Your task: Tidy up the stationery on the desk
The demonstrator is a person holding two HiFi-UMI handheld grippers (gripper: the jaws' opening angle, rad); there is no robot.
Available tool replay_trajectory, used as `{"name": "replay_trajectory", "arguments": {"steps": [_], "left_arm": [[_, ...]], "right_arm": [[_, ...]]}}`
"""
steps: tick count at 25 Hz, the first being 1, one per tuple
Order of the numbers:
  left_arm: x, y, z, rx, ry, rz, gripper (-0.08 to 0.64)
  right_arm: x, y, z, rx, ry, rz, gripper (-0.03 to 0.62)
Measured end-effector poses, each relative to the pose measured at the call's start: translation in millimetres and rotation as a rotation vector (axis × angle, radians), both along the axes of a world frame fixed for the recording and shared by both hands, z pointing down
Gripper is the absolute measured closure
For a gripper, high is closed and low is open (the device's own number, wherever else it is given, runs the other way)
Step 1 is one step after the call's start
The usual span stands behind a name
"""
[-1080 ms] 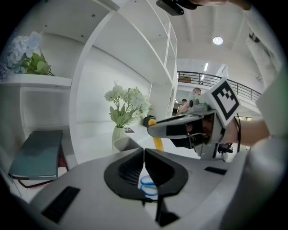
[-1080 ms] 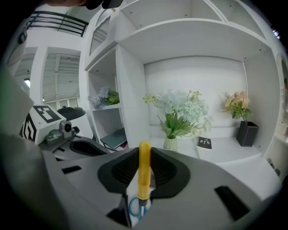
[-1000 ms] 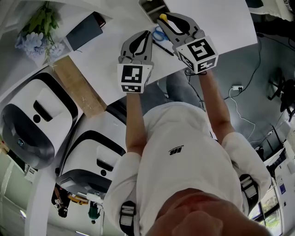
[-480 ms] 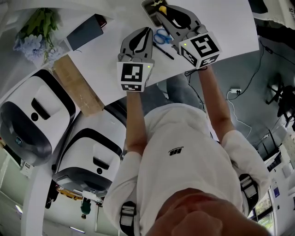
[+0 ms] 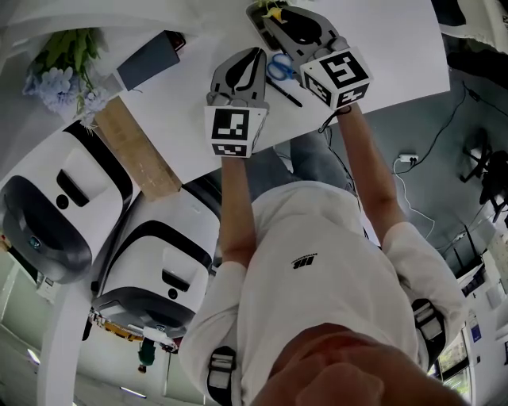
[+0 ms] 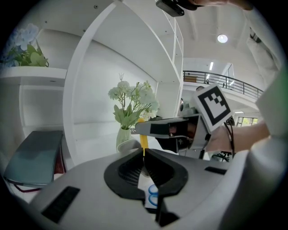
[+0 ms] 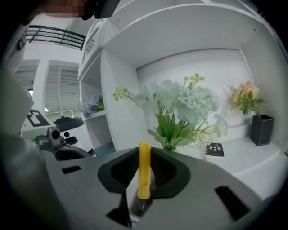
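The right hand-held gripper (image 5: 275,14), clamped on a yellow-capped pen (image 7: 144,168), has been carried farther up the counter (image 5: 381,47). The left hand-held gripper (image 5: 252,55) is closed and empty. Blue scissors (image 5: 278,66) and a black pen (image 5: 284,91) remain to be tidied.

Nothing legible; the shirt logo (image 5: 302,259) seems a brand mark, too blurred to read.
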State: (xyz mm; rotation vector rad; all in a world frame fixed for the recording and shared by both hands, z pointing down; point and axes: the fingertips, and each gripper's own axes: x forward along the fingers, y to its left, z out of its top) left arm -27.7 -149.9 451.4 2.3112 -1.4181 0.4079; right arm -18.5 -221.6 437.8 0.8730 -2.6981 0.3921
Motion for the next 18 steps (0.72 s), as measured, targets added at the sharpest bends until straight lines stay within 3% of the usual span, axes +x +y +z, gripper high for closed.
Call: {"name": "replay_trajectory", "arguments": {"steps": [3,7,18], "left_arm": [[1,2,4,-0.009,0.004,0.001,0.560],[2,5,7,-0.016,0.008,0.003,0.560],[10,19,22,-0.043,0.012,0.030,0.560]], "right_arm": [[-3,5,17,-0.002,0.064,-0.016,0.528],[-3,9,23,-0.003,0.083,-0.015,0.488],[25,40,33,-0.014,0.146,0.010,0.509]]}}
